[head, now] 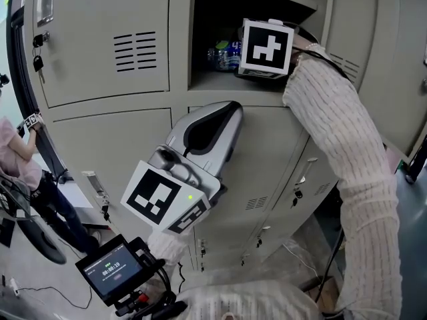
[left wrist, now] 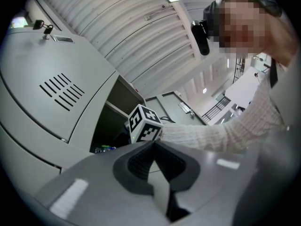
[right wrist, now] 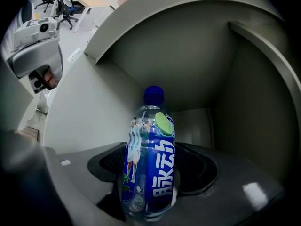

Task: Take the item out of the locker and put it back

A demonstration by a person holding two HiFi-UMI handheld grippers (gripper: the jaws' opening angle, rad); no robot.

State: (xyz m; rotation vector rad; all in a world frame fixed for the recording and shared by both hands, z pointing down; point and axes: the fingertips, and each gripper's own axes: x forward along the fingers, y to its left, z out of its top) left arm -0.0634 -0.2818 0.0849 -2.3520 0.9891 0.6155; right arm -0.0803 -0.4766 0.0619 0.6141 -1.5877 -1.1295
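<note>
**Drink bottle gripped inside an open locker compartment**

A clear bottle with a blue cap and blue label sits inside the locker, in its open upper compartment. The right gripper pinches its sides, probably to lift it out or set it back. The left gripper is empty, its jaws pressed together, and waits outside, below the compartment.

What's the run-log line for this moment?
right gripper: shut on bottle, inside open locker | left gripper: shut, empty, outside locker
</note>
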